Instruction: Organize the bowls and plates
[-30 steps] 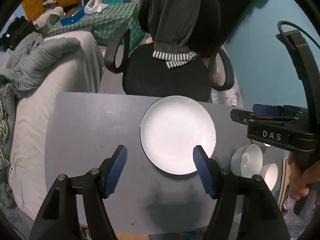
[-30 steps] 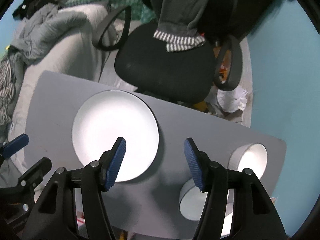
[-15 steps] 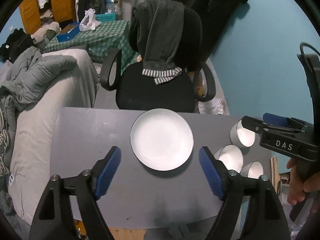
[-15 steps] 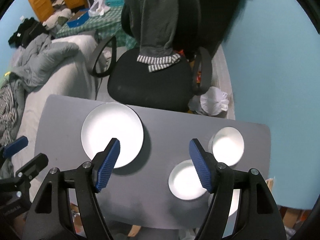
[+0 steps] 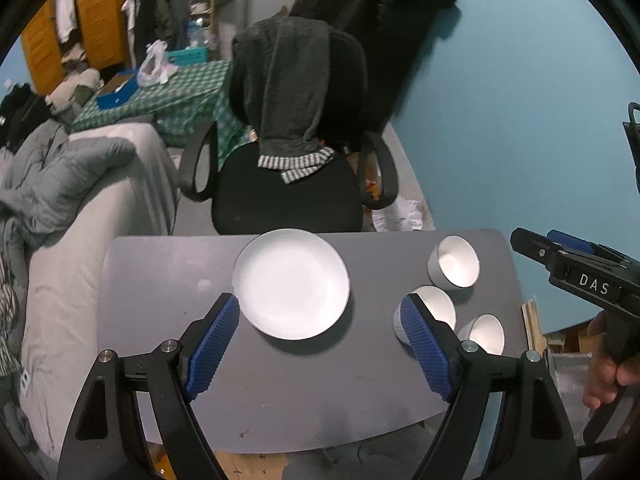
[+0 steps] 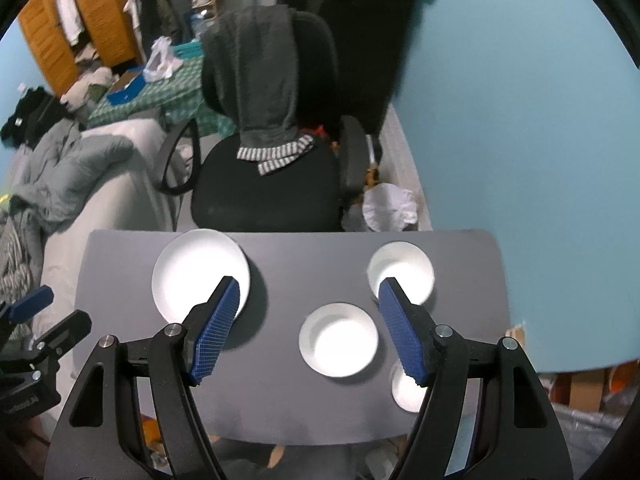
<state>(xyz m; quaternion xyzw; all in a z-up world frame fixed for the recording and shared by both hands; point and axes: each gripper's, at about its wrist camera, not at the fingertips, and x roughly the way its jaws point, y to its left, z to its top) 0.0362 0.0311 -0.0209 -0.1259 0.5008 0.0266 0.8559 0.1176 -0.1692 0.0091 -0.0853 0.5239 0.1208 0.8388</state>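
Honestly, little of the sorting looked done: the white plate lay alone on the far middle of the grey counter, and three white bowls sat apart from one another toward its right end, none nested that I could see. The far bowl stood near the back edge, the middle bowl nearer the centre, and the near bowl by the front edge, partly hidden behind my finger. Stacking them seemed to be what remained. My left gripper hung above the counter with its jaws spread wide, holding nothing. My right gripper was likewise wide open and empty, poised over the middle bowl without touching it.
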